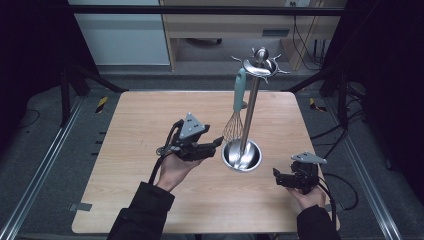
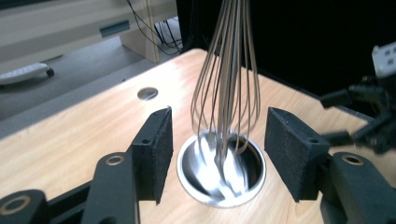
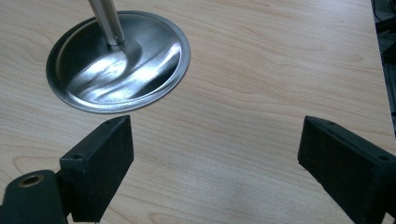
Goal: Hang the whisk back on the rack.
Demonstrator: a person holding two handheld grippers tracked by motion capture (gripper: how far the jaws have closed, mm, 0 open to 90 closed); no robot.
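Steel whisk (image 2: 226, 79) between parted left jaws

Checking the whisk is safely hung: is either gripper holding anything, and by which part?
Nothing is held. The left gripper stands open with the whisk hanging free on the stand; the right gripper is open over bare table.

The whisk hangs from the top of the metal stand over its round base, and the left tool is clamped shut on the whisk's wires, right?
Not quite: the left tool stands open, clear of the whisk, as the left gripper view shows. The whisk does hang from the stand.
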